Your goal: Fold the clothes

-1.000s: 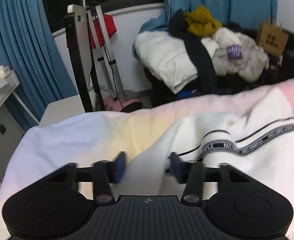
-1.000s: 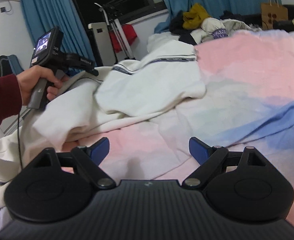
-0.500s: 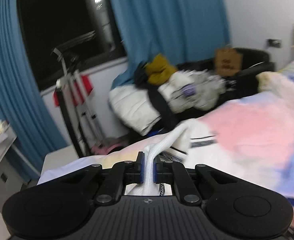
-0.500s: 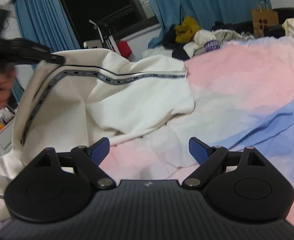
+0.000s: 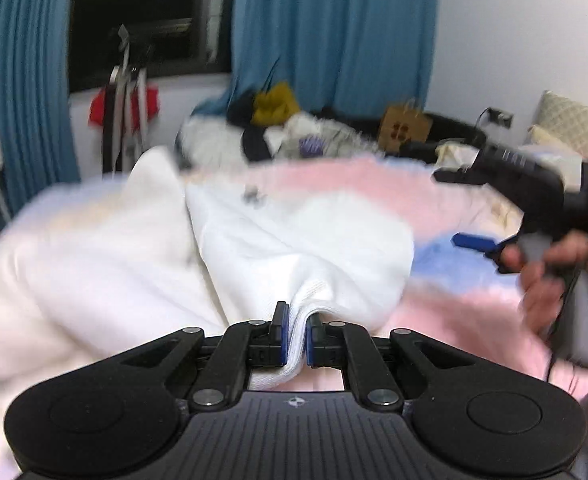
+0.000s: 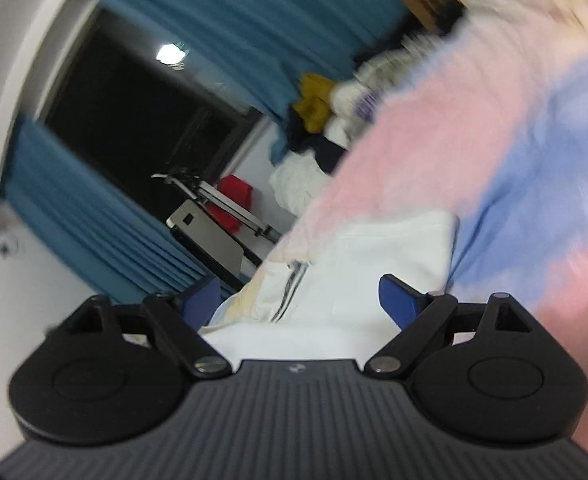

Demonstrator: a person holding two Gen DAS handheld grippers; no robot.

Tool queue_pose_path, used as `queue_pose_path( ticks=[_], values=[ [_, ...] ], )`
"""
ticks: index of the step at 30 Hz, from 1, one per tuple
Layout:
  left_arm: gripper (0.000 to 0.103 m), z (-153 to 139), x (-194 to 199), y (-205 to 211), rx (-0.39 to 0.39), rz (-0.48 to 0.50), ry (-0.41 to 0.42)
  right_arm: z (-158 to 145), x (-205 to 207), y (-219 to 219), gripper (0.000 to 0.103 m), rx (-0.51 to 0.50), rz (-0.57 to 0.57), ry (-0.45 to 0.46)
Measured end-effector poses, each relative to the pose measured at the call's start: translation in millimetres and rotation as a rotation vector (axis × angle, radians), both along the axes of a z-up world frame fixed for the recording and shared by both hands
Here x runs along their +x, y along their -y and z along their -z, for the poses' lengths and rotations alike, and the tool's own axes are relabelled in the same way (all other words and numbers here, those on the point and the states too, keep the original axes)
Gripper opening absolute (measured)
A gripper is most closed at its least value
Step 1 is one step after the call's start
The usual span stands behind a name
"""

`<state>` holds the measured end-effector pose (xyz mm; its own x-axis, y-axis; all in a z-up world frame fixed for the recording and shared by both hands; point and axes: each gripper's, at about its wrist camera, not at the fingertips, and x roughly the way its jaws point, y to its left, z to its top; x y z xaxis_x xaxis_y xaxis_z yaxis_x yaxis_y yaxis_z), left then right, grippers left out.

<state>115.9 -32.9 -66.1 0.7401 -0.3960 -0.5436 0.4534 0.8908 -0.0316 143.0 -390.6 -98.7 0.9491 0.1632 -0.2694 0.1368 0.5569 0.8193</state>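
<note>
A white garment (image 5: 294, 248) with black striped trim lies crumpled on the pink and blue bedspread (image 5: 446, 304). My left gripper (image 5: 297, 336) is shut on a bunched fold of it, the cloth pinched between the blue pads. In the left wrist view the right gripper (image 5: 474, 242) shows at the far right, held by a hand (image 5: 562, 280) above the bedspread, one blue finger visible. In the tilted, blurred right wrist view my right gripper (image 6: 302, 300) is open, with the white garment (image 6: 374, 256) lying beyond and between its fingers, untouched as far as I can tell.
A heap of clothes (image 5: 277, 128) with a yellow item lies beyond the bed's far side, next to a brown paper bag (image 5: 404, 128). Blue curtains (image 5: 334, 32) frame a dark window. A folding stand with red cloth (image 5: 125, 108) stands at the left.
My left gripper closed on the garment and has swung it rightward across the bed. The right gripper stayed open but has rolled sharply and moved over the garment.
</note>
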Motion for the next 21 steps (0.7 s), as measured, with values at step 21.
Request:
queue_pose_path(
  ticks=[21],
  values=[
    [0.009, 33.3, 35.4, -37.6, -0.236, -0.090, -0.147, 95.6, 141.2, 79.7, 0.064, 0.193, -0.090, -0.240]
  ],
)
